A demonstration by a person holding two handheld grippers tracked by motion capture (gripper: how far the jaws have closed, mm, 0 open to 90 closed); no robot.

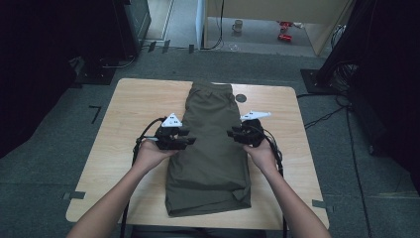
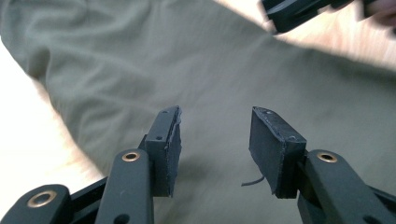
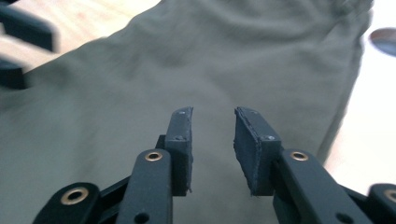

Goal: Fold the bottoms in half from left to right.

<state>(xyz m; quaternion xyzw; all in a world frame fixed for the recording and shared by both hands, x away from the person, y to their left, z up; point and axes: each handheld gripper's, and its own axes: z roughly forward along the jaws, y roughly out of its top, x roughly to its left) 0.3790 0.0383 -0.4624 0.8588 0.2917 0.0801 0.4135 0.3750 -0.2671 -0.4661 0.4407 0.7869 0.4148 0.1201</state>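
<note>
Lying lengthwise down the middle of the table is one pair of olive shorts, folded into a long strip: the waistband sits near the far edge, the hems near the near edge. Count: one table, one pair of shorts, two grippers, two hands, one dark round mark on the wood just right of the waistband. In the high view the left gripper sits at the left border of the shorts about halfway down the strip, and the right gripper sits at the right border opposite it; each carries a grey three-cornered plate and a trailing black cable. Both point inward toward the cloth. The left gripper view adds detail that the high view lacks: the left gripper has its jaws apart with a clear gap, nothing clamped, bare fabric below, and a short loose thread near the right pad. It also shows the other gripper, blurred, at the top right over bare wood. The right gripper view shows the right gripper with jaws apart at a narrower gap, nothing between the pads, fabric below, and the round mark at the upper right. Whether either gripper touches the cloth cannot be told.
</note>
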